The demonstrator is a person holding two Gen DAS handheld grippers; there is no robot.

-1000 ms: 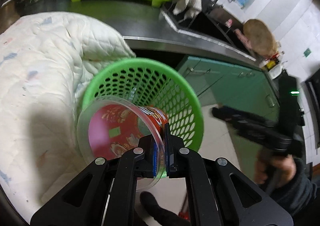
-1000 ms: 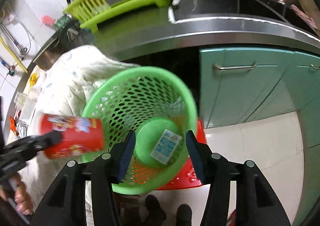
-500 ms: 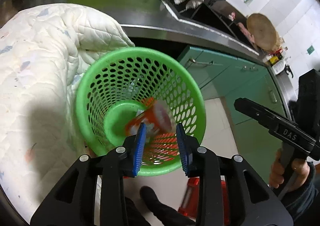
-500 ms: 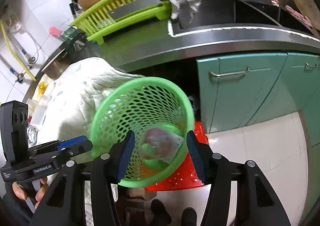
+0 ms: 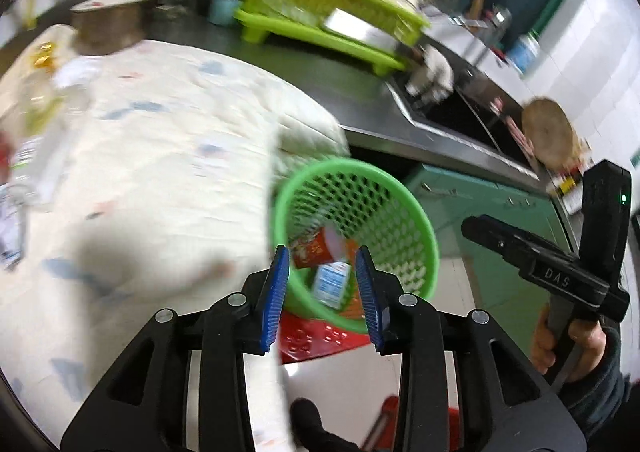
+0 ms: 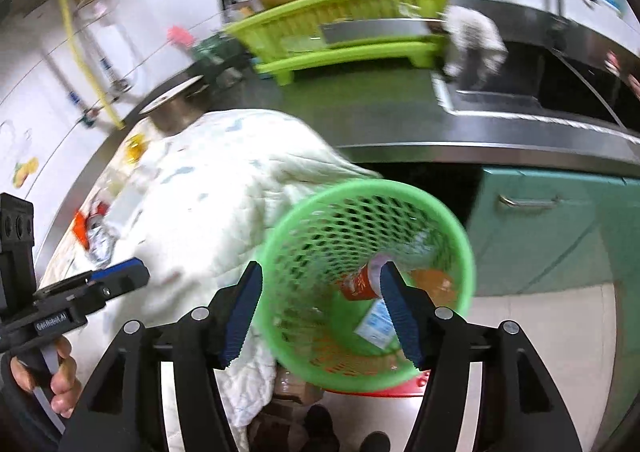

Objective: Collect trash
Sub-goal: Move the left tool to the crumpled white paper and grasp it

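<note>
Below, one round green perforated plastic basket holds two pieces of trash: a red printed paper cup on its side and a small white-and-blue carton, seen between the parted, empty left tongs; right tongs likewise apart, quilted white cloth left of them

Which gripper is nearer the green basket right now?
Neither clearly. Both the left gripper and right gripper hang open just above the green basket's near rim.
</note>
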